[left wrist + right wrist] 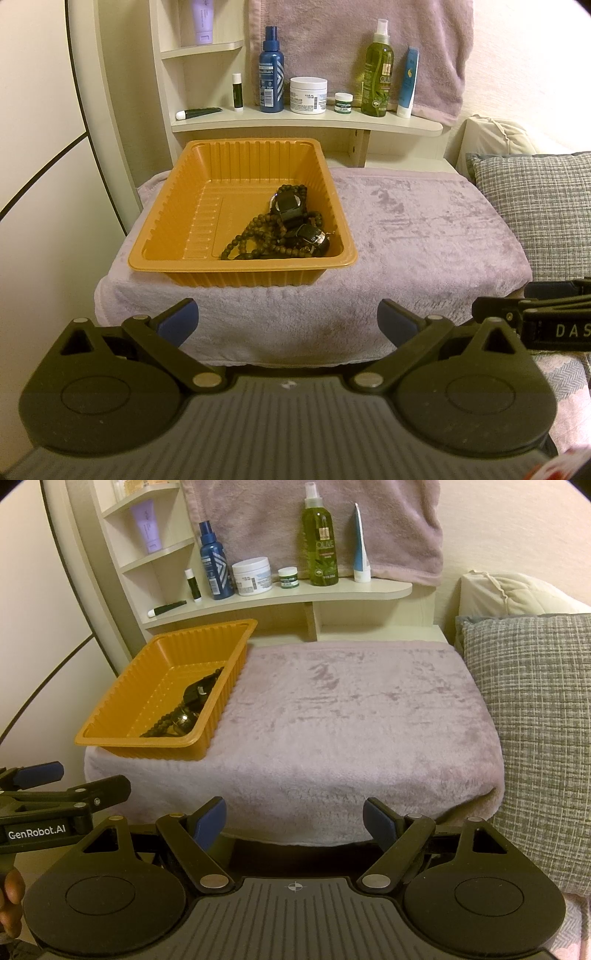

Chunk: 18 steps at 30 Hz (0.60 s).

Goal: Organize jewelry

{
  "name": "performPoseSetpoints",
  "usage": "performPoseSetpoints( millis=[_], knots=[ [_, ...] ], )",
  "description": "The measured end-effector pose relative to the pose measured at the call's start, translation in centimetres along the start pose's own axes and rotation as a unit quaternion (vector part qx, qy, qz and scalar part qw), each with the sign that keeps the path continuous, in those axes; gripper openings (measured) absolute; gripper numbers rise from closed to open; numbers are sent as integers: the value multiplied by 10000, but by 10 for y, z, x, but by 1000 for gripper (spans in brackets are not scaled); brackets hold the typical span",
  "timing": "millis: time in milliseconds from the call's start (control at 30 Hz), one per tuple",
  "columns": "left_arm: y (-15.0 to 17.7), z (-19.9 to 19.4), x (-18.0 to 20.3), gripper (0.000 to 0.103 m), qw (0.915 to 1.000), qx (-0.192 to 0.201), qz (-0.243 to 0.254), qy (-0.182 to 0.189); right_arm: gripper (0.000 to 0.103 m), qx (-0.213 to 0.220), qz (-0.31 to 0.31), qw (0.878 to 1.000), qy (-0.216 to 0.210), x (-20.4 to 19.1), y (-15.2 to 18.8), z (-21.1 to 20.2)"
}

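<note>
An orange plastic tray [177, 221] [122, 716] sits on the left of a pink towel-covered stand [424, 229] [351, 709]. In its near right corner lie dark beaded necklaces [255, 236] [159, 727] tangled with black watches [290, 206] [195, 696]. My left gripper [288, 319] hangs open below the stand's front edge, nothing between its blue pads. My right gripper [294, 821] is open too, in front of the stand's bare right half, holding nothing. Each gripper shows at the edge of the other's view.
A shelf [306, 120] [280, 592] behind the stand carries several bottles, jars and tubes, with a pink towel hung above. A grey checked cushion [535, 199] [528, 720] borders the stand on the right. A wall stands to the left.
</note>
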<state>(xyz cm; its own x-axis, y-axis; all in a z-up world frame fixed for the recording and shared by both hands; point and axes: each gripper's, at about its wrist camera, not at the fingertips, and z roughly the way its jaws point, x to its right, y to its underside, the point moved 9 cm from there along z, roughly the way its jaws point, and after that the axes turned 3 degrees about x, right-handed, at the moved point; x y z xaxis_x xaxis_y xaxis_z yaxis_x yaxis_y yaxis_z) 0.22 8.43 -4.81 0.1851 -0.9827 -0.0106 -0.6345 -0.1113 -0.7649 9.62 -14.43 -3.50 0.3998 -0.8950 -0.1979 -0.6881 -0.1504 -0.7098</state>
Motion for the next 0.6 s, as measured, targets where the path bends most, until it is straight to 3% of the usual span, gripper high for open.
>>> performPoseSetpoints(
  millis=[600],
  knots=[
    [-1, 0, 1, 102, 10000, 83, -23, 32, 81, -20, -54, 10000, -42, -1, -1, 1]
  ],
)
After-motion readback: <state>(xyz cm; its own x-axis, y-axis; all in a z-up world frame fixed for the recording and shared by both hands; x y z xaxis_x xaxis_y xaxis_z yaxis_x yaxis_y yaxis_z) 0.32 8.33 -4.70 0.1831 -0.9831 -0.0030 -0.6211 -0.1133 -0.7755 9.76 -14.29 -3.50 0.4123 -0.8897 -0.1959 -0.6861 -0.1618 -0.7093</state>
